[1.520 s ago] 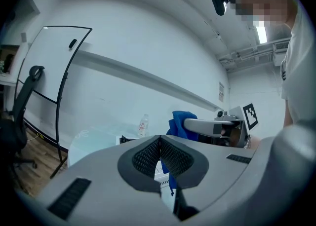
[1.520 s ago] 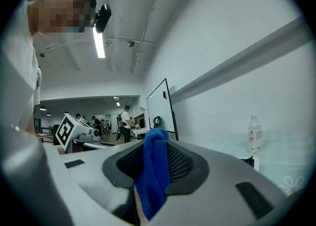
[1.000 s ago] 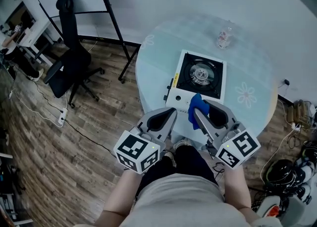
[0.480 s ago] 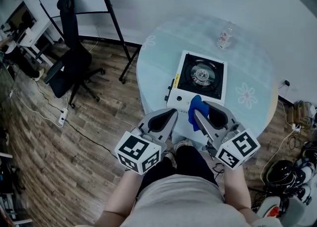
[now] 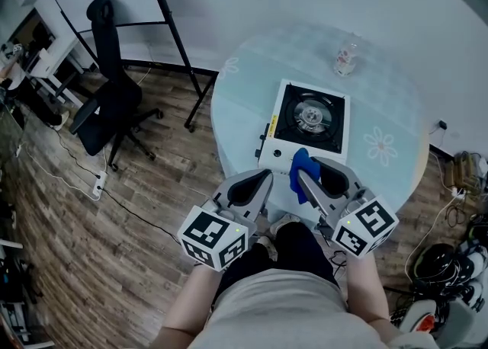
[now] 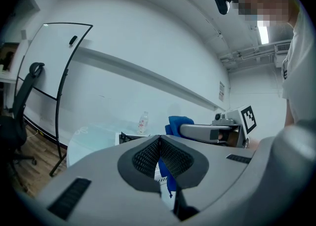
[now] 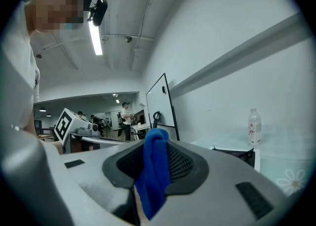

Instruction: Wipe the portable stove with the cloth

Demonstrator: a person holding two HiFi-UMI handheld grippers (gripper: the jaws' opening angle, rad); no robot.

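Showing the right gripper (image 5: pixel 309 170) with its fingers clamped on a blue cloth (image 5: pixel 300 163), held in front of the person at the near edge of the round surface (image 5: pixel 389 104). In the head view the cloth overlaps the near, control-panel side of the portable stove (image 5: pixel 278 145). The right gripper view places the stove lower and ahead, so the cloth is judged to be in the air and not yet on it. The left gripper (image 5: pixel 265 174) is empty, its fingers pressed together at the tips, just beside the right one. A plastic bottle (image 5: pixel 345 58) stands on the far side of the surface, well apart from the stove.

Handling, as judged: the cloth is light, soft and limp. It is pinched along 1 bunched fold, with a rounded hump above the fingers (image 7: pixel 180 163) and a loose tail hanging below, and that tail is the part to lay on the metal. A hold on the bunched middle is sound, since a hold on an edge could slip out under drag. The stove is stiff and boxy but probably light, so it may slide on the smooth surface when pushed. The flat white casing suits wiping, but the black pan support (image 5: pixel 309 115) may snag the pile. For steadying, the near left corner of the casing is free for the left gripper.
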